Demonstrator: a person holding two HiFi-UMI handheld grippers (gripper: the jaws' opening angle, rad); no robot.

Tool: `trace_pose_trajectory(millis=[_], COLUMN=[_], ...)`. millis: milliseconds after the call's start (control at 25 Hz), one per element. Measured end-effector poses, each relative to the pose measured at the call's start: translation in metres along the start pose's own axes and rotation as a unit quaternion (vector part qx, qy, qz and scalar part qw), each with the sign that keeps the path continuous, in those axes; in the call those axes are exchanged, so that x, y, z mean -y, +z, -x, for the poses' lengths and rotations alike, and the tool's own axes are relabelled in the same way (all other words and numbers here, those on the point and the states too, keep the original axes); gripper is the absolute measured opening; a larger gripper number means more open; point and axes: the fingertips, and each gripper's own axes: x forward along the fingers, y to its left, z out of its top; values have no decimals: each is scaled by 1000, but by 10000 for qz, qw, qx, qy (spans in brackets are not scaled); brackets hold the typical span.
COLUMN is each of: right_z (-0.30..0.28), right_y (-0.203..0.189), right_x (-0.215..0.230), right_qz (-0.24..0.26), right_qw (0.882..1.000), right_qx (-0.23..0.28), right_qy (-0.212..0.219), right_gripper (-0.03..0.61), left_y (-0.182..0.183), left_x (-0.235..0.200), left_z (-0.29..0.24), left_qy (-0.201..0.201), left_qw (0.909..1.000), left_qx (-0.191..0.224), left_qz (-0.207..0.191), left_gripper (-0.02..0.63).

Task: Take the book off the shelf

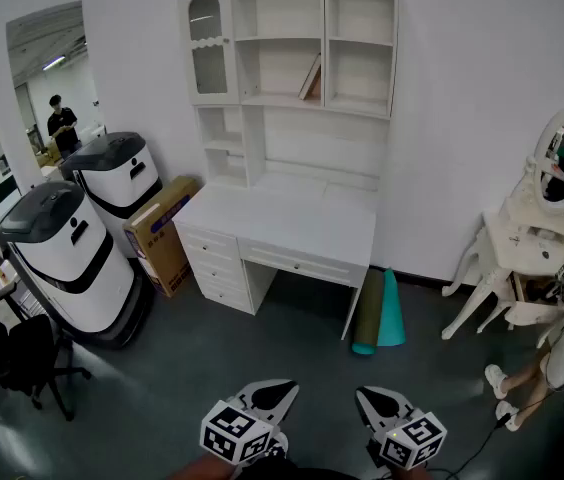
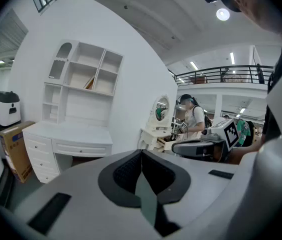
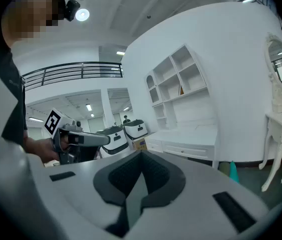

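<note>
1. Both pairs of jaws are closed on nothing. The left gripper (image 2: 142, 156) has its pads pressed together with nothing between them, and so does the right gripper (image 3: 141, 156). My advice is to open the jaws of whichever gripper will do the taking before it nears the shelf.
2. Use one gripper only. The right looks the more natural choice, since the book (image 1: 310, 78) sits slightly right of centre from where the person stands.
3. Both grippers hang low over the dark floor, well apart from the desk (image 1: 282, 223), so the real work now is the approach. Step in squarely to the drawer front. Keep clear of the rolled mats (image 1: 382, 313) standing by the desk's right leg and the cardboard box (image 1: 162, 233) at its left.
4. The book stands alone in the middle compartment of the shelf (image 1: 324, 38), tilted, with its top resting near the right-hand divider. Raise the gripper over the desktop and bring it in level, not pointing down as it does now.
5. Set the opened jaws across the book's thickness at the near edge, about mid-height (the lean leaves free space on its left side). Close firmly, because a thin book will probably pivot in a light pinch.
6. Draw it straight back towards the body. Do not lift until it is clear of the board above and the divider.
</note>
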Motion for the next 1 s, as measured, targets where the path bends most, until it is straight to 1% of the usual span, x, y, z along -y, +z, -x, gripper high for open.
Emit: trace_pose_trajectory(millis=[480,640,720,840,1000], right_z=[-7,-7,-8,-12,-18], right_y=[-1,5,9,4,-8], right_x=[-5,-11,-16,-16,-11], right_qz=[-2,-89,-32,135,11], right_qw=[10000,9994,9991,9994,9997], right_qx=[5,222,261,134,3], right_qy=[68,250,328,287,226], right_gripper=[28,29,29,31,31], left_y=[-2,-6,-9,-17,-26], left_x=[-8,-12,-14,-15,-19], left_z=[1,0,-2,-8,-14], left_qy=[32,40,50,51,-2], left_qw=[10000,10000,9999,9996,9991], left_qx=[-25,-70,-124,-276,-416], left_qz=[8,53,74,36,80], left_gripper=[11,11,11,11,11])
